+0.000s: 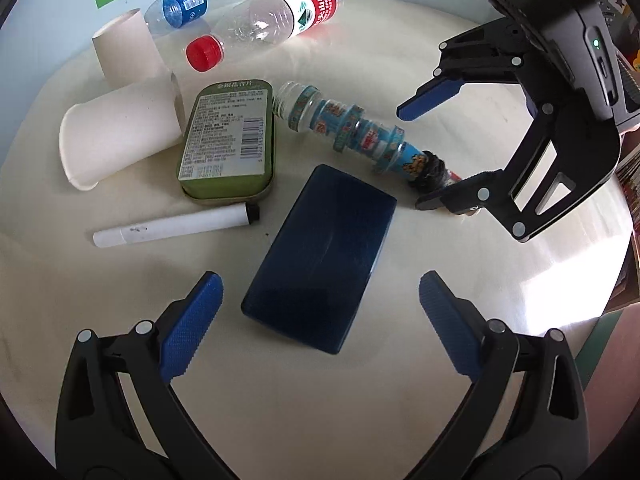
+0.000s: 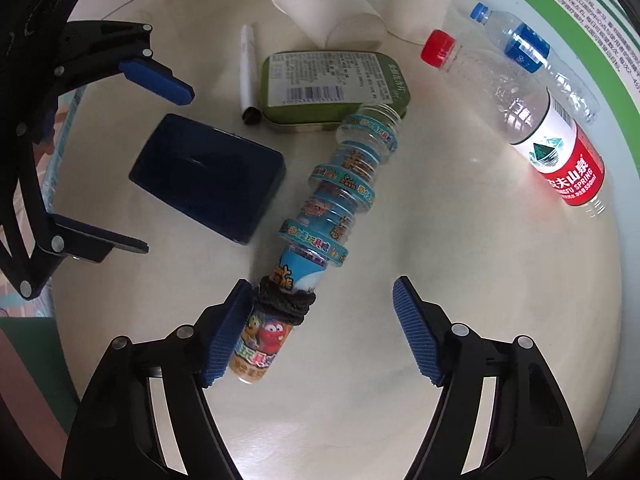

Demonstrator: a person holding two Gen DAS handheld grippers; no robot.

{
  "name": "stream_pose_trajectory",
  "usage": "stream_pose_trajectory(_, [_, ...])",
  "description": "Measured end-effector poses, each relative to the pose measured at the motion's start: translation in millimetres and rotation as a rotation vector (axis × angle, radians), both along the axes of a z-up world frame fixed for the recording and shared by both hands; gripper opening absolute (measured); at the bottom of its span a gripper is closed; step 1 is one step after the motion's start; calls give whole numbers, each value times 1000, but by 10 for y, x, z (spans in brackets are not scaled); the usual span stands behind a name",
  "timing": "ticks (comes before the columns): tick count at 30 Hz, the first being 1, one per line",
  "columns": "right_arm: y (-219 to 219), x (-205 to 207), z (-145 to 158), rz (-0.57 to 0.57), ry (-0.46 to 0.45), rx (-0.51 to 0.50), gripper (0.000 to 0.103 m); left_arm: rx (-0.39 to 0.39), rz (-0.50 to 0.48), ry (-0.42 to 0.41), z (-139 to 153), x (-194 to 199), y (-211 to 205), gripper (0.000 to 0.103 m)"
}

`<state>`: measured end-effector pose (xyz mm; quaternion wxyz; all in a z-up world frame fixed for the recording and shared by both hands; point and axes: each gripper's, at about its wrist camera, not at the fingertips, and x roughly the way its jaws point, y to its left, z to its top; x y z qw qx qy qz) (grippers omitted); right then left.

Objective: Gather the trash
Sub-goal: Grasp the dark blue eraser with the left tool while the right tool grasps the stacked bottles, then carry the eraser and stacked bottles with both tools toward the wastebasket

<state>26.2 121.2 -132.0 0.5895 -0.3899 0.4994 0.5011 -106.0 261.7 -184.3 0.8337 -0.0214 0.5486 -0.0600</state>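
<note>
Trash lies on a round white table. A dark blue flat box lies just ahead of my open, empty left gripper. A ribbed cartoon-printed toy bottle lies lengthwise between the fingers of my open right gripper; its base end touches the left finger. The bottle and the right gripper also show in the left wrist view. A green tin, a white marker, two paper cups, a red-capped bottle and a blue-label bottle lie behind.
A green-bordered printed sheet lies at the table's far edge. The left gripper shows at the left of the right wrist view. The table's rim runs close on the right, with colourful clutter beyond it.
</note>
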Motion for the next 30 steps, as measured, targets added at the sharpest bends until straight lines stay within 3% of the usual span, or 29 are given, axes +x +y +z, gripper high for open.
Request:
stream_pose_trajectory(1, [-21,49,-2,-6,5,5,69,-1,1,1,-22,31,2,96])
stream_pose_trajectory(4, [-61,183,11,-20,16,13,50,-8,2,17,-81,113,19,85])
stream_pose_trajectory(6, [-79,274,22,-30,27,6,28,-2,0,15,-44,130,15,65])
stream_pose_trajectory(8, [-109,357,20,-45,37,-3,27,-3,2,23,-26,173,26,55])
stream_pose_trajectory(15, [-293,501,159,-100,104,18,27,-70,-2,19,112,74,3,54])
stream_pose_trajectory(22, [-449,627,391,-116,146,26,26,-60,-6,-9,358,-119,-80,54])
stream_pose_trajectory(26, [-447,525,606,-83,165,47,26,-42,24,-12,449,-303,-27,54])
stream_pose_trajectory(30, [-178,436,782,-20,175,61,26,-44,85,-36,556,-574,77,54])
